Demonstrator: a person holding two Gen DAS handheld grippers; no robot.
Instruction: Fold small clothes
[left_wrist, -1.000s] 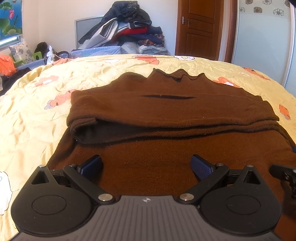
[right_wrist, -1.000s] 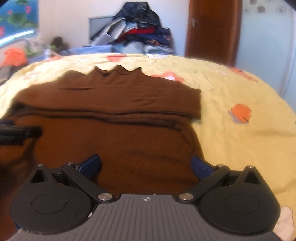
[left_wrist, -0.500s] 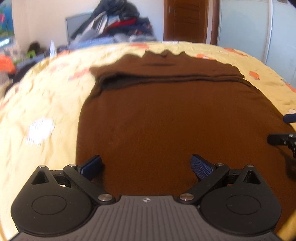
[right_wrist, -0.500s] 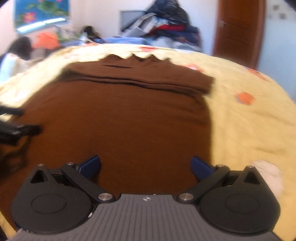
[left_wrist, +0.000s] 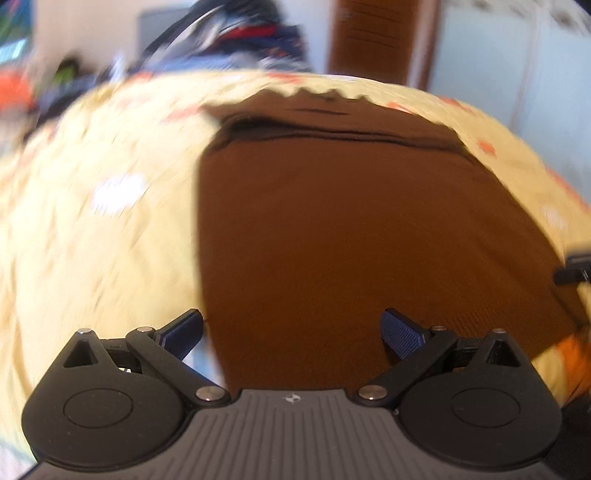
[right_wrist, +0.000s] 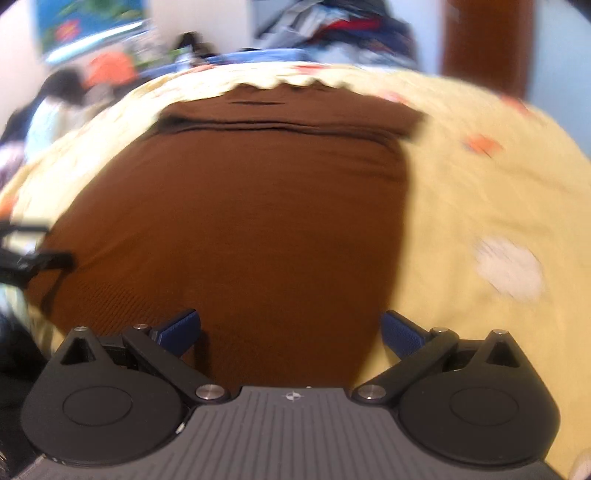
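A: Entry, largest item first. The bed (left_wrist: 92, 229) with its yellow printed cover fills both views. The brown sweater (left_wrist: 351, 229) lies flat on it, sleeves folded across the chest near the collar.

B: Change against the earlier frames?

A: A second ago both cameras sat close over the sleeve band; now the whole body of the sweater shows, down to the ribbed hem (right_wrist: 122, 295). Both units have drawn back toward the near end. Both views are motion-blurred.

B: State of the tools?

A: The left hand-held gripper (left_wrist: 291, 332) has its fingers wide apart, empty, straddling the sweater's near left edge. The right hand-held gripper (right_wrist: 290, 330) is likewise spread and empty, at the near right edge.

B: Meaning for the task?

A: Judgement: sleeve fold done; the hem corners look like the next pick, for folding bottom up to collar.
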